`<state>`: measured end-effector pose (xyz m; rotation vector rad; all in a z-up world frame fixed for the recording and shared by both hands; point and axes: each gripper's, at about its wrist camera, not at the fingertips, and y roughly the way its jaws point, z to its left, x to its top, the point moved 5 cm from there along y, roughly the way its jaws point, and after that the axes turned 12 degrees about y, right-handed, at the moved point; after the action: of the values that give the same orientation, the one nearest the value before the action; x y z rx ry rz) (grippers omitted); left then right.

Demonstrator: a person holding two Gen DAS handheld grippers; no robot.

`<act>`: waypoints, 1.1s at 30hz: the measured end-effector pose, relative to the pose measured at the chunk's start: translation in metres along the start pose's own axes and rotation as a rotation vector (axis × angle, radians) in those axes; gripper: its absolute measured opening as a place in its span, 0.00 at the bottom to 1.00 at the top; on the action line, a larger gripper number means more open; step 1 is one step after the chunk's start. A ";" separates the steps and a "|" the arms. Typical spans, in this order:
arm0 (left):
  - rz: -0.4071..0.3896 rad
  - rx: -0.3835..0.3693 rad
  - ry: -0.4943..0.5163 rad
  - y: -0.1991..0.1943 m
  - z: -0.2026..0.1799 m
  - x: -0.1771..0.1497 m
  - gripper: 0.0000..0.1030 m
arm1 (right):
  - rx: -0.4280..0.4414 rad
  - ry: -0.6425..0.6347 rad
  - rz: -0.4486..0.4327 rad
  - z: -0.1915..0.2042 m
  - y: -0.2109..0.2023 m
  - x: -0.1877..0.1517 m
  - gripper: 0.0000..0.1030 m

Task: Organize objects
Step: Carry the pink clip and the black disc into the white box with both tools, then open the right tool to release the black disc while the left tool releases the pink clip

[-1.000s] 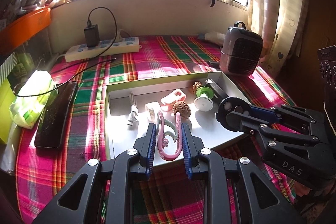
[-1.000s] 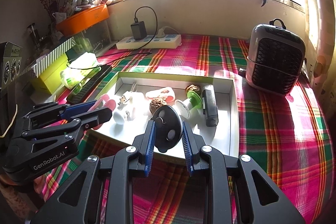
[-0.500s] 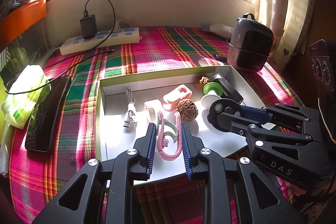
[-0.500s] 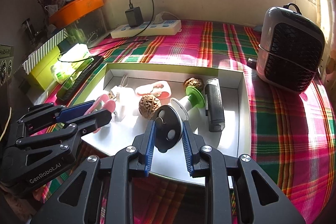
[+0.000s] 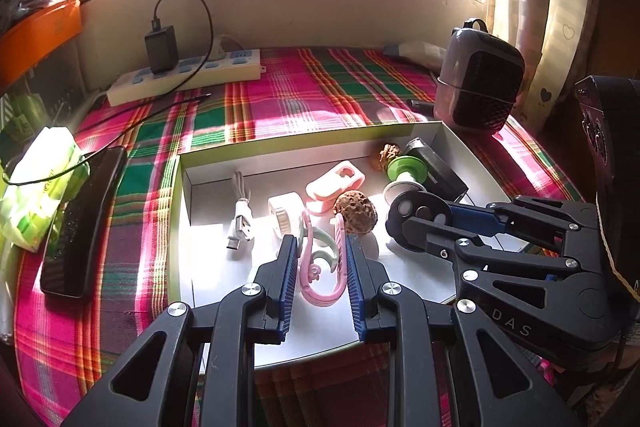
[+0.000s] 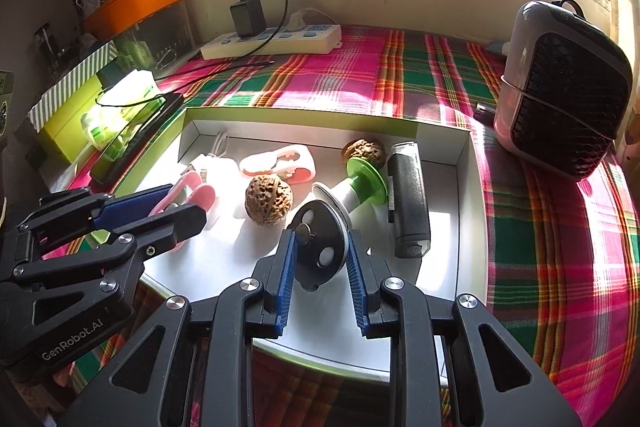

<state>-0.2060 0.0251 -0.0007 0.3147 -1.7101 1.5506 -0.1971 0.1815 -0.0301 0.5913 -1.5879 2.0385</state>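
My left gripper (image 5: 321, 247) is shut on a pink and pale green plastic hook (image 5: 320, 291), held over the front of the white box (image 5: 280, 145). To its right, my right gripper (image 5: 420, 227) is shut on a black disc with pale dots (image 5: 416, 211). In the right wrist view the disc (image 6: 320, 251) stands on edge between the blue pads of the right gripper (image 6: 322, 241). At the left of that view the left gripper (image 6: 188, 207) holds the hook (image 6: 196, 193). Inside the box (image 6: 320, 113) lie a walnut (image 6: 268, 199), a second walnut (image 6: 364, 151), a green and white spool (image 6: 360, 183), a black bar-shaped device (image 6: 408, 195) and a pink clip (image 6: 280, 163).
A white USB cable (image 5: 240, 223) and a white roll (image 5: 286, 211) also lie in the box. On the plaid cloth are a power strip with a charger (image 5: 188, 79), a dark phone (image 5: 80, 219), a tissue pack (image 5: 36, 187) and a small heater (image 5: 480, 91).
Both grippers have sunk a little toward the box and moved slightly forward over it. Each keeps its hold on its object.
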 end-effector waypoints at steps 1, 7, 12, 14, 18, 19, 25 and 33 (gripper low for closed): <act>0.000 -0.002 0.002 0.001 -0.001 0.000 0.21 | -0.001 0.001 0.002 -0.001 0.001 0.000 0.26; 0.002 -0.007 0.009 0.004 -0.003 0.001 0.21 | -0.004 0.000 -0.001 -0.002 0.002 0.001 0.26; 0.005 -0.009 0.014 0.008 -0.005 0.001 0.21 | -0.013 -0.006 -0.014 -0.003 0.003 0.001 0.26; 0.010 -0.008 0.019 0.010 -0.006 0.001 0.21 | -0.012 -0.007 -0.015 -0.003 0.002 0.001 0.26; 0.018 -0.009 0.020 0.014 -0.007 0.001 0.21 | -0.011 -0.002 -0.016 -0.003 0.002 0.001 0.26; 0.022 -0.008 0.022 0.015 -0.008 0.001 0.21 | -0.010 -0.002 -0.016 -0.003 0.002 0.001 0.26; 0.040 -0.008 0.025 0.018 -0.009 -0.003 0.21 | -0.006 0.001 -0.018 -0.004 0.002 0.001 0.26; 0.054 -0.007 0.021 0.023 -0.009 -0.004 0.21 | -0.005 0.003 -0.019 -0.004 0.001 0.001 0.26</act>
<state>-0.2150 0.0378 -0.0211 0.2498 -1.7200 1.5814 -0.1987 0.1854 -0.0317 0.5990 -1.5786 2.0202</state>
